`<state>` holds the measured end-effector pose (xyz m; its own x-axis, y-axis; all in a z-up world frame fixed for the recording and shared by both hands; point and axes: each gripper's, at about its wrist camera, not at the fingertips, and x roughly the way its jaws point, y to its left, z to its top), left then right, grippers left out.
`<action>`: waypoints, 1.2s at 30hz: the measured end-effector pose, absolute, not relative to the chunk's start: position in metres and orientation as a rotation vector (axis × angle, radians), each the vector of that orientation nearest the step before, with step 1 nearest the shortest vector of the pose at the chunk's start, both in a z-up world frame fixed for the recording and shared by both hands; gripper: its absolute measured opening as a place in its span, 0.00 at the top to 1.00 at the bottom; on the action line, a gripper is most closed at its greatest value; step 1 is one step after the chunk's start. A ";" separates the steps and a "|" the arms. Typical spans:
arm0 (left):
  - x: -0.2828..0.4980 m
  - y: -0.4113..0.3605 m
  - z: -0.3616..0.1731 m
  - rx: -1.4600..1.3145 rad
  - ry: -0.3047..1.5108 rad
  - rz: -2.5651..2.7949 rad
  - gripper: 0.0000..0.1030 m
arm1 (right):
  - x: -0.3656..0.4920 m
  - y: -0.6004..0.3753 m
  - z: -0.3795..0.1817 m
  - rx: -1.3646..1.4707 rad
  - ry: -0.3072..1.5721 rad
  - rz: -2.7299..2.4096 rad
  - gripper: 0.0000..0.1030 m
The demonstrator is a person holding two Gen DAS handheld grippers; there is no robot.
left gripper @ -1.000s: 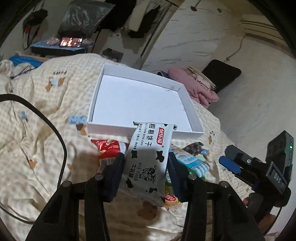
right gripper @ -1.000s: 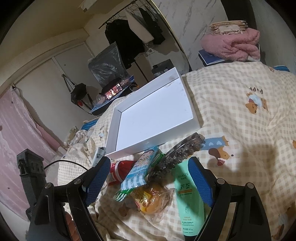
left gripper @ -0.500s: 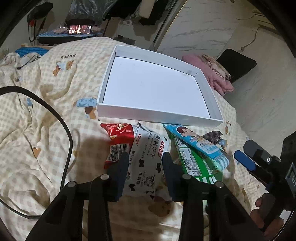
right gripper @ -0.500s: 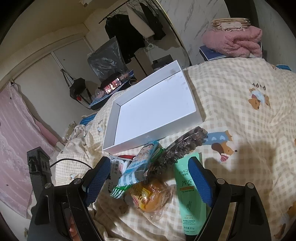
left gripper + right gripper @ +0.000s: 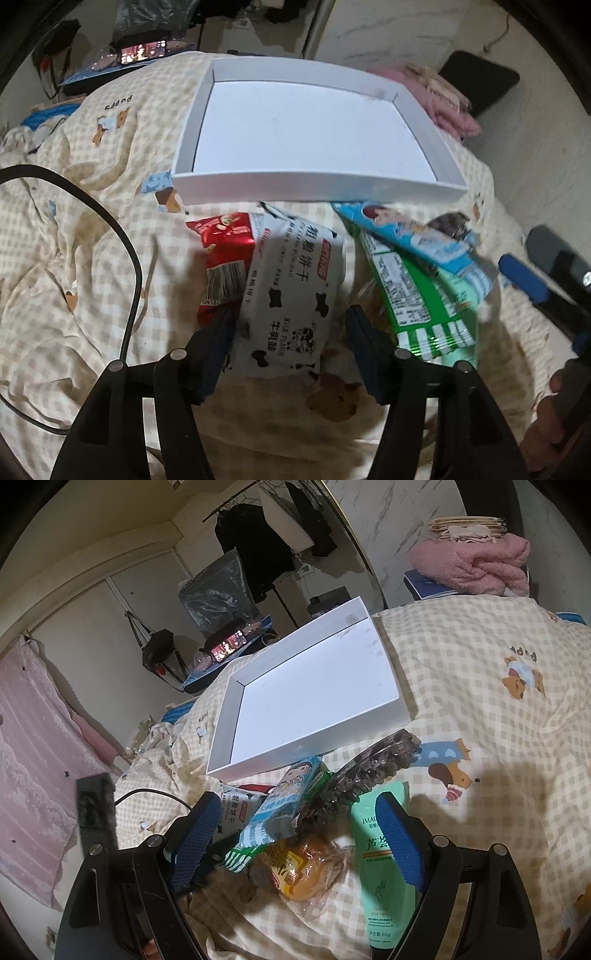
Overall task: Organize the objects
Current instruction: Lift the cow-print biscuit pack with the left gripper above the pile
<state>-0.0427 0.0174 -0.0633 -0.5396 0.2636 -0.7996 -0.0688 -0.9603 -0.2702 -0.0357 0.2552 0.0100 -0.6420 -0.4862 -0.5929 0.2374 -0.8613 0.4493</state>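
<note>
Our left gripper has just been opening, fingers wide around the biscuit packet on the bed before the empty white box. Right gripper gapes, empty, over the pile. Slack wrapper could slip or snag the red packet if we close off-centre.

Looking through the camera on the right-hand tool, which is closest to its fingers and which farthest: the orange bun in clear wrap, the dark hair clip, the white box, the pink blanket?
1. Orange bun: between the right gripper fingers, low.
2. Dark hair clip: just beyond, slightly right.
3. White box: farther up the quilt, centre.
4. Pink blanket: past the bed, upper right.
</note>
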 end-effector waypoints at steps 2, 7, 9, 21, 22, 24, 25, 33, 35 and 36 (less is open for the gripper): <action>-0.042 0.016 -0.064 -1.387 -0.318 2.585 0.36 | -0.036 0.255 0.010 1.035 -0.466 -2.485 0.16; -0.037 0.010 -0.058 -1.322 -0.341 2.612 0.69 | -0.036 0.254 0.009 1.037 -0.464 -2.483 0.16; -0.037 0.006 -0.057 -1.315 -0.371 2.595 0.70 | -0.036 0.254 0.010 1.035 -0.463 -2.481 0.16; -0.043 0.044 -0.068 -1.427 -0.061 2.615 0.29 | -0.037 0.252 0.008 1.046 -0.442 -2.469 0.16; -0.043 0.044 -0.070 -1.435 -0.049 2.622 0.29 | -0.036 0.251 0.008 1.045 -0.439 -2.470 0.16; -0.045 0.044 -0.072 -1.448 -0.039 2.632 0.30 | -0.036 0.250 0.009 1.042 -0.431 -2.475 0.16; -0.044 0.044 -0.072 -1.446 -0.038 2.631 0.43 | -0.036 0.250 0.009 1.043 -0.426 -2.476 0.16; -0.027 0.017 -0.044 -1.210 -0.241 2.675 0.49 | -0.035 0.251 0.009 1.032 -0.439 -2.479 0.16; -0.022 0.002 -0.035 -1.127 -0.364 2.672 0.49 | -0.035 0.252 0.010 1.028 -0.448 -2.478 0.16; -0.020 -0.006 -0.031 -1.079 -0.436 2.659 0.49 | -0.035 0.252 0.010 1.027 -0.450 -2.477 0.16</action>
<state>-0.0199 -0.0060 -0.0310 -0.6988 0.3273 -0.6360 -0.1069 -0.9270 -0.3596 -0.0351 0.2522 0.0099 -0.6392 -0.4934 -0.5900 0.2541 -0.8595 0.4435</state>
